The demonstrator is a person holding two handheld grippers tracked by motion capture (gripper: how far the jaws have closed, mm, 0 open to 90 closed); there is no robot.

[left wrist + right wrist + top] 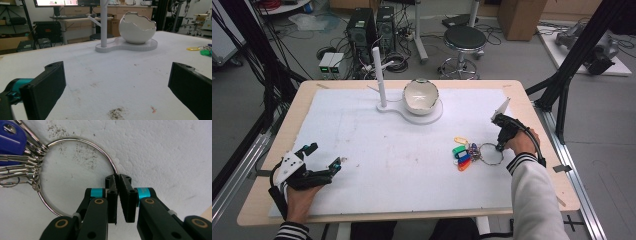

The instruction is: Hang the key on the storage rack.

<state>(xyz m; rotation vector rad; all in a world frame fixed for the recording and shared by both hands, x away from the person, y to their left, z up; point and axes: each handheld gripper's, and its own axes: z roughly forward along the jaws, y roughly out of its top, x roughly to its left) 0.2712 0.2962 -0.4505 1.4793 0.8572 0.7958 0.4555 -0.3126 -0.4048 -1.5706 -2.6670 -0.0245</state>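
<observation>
The right gripper [118, 178] has its jaws pressed together on the wire of the large key ring [75, 142], at the ring's right side, in the centre of the right gripper view. The ring lies flat on the white mat [162, 150]. Several smaller rings and a blue key tag [10, 137] hang on it at the upper left of that frame. To the right of the jaws the mat is bare up to its edge at the lower right corner, where a strip of wooden table [208, 211] shows.

In the high view, the right gripper [499, 147] stands at the right of the frame, tips down on the key ring [491, 154]. The bunch of coloured key tags [462, 156] fans out to the left of the ring. Bare mat [402, 150] extends from the tags toward the centre and lower edge of the frame.

The left gripper [326, 159] rests at the lower left of the high view, jaws spread wide and holding nothing. In the left gripper view its jaws stand at the lower left and lower right corners, with stained bare mat between them. A white stand [126, 45] with an upright post [103, 25] and a white bowl [137, 27] with a jagged rim occupies the upper centre, well apart from the jaws. The key tags [201, 50] show at the right edge.
</observation>
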